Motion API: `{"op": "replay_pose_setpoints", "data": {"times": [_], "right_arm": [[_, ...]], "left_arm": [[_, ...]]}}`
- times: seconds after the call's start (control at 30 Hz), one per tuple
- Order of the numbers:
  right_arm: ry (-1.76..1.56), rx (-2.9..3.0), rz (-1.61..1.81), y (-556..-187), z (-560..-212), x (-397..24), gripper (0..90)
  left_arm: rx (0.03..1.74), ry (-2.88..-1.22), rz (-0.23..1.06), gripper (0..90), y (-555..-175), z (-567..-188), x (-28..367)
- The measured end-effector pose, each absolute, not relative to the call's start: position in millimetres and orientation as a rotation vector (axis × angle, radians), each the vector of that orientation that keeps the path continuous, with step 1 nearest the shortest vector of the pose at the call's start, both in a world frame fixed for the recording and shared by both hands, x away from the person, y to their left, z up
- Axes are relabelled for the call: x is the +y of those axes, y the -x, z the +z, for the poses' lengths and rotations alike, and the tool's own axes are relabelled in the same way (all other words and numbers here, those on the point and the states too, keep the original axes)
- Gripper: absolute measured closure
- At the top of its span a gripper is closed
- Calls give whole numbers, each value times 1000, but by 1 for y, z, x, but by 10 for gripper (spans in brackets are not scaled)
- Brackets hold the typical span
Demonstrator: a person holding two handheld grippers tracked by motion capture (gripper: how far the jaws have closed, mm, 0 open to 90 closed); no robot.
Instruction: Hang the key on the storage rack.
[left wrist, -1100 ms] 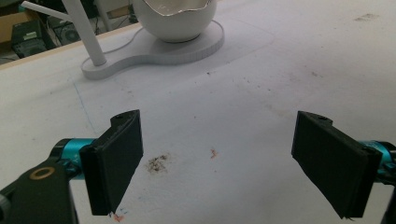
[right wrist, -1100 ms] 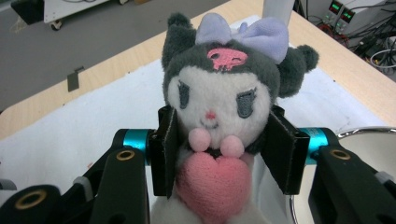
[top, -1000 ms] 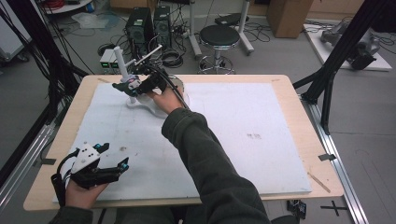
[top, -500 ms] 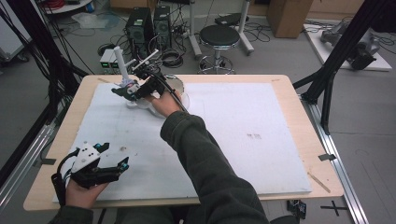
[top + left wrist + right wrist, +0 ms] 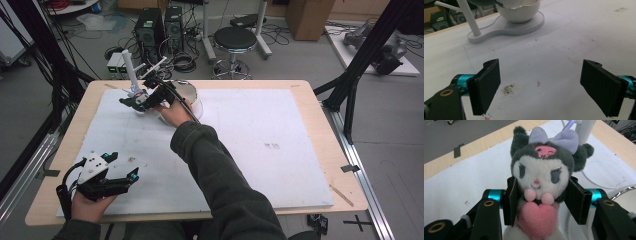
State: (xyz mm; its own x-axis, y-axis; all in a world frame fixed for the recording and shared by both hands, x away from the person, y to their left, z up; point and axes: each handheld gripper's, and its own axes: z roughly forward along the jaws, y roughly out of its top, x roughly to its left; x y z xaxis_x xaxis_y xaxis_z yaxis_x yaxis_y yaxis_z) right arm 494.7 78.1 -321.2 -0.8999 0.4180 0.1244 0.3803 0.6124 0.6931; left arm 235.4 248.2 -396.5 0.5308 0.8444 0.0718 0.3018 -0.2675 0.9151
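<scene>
My right tongs grip the plush toy squarely between both jaws, above the tabletop beside the white stand. I'd keep pressure even. My left tongs gape wide, holding nothing.

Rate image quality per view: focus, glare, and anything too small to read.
High view: even lighting, but the plush toy in the right gripper is too small to read. Right gripper view: toy sharp, jaws pressed against its sides, table edge softer behind. Left gripper view: jaws apart and slightly soft, white bowl cropped, bright glint on its rim.
</scene>
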Motion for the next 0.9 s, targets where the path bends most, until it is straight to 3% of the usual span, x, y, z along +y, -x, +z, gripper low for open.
{"op": "replay_pose_setpoints", "data": {"times": [0.9], "right_arm": [[-734, 2788, 1154, -497, -333, 84, 435]], "left_arm": [[955, -1816, 722, 169, -233, -397, 252]]}}
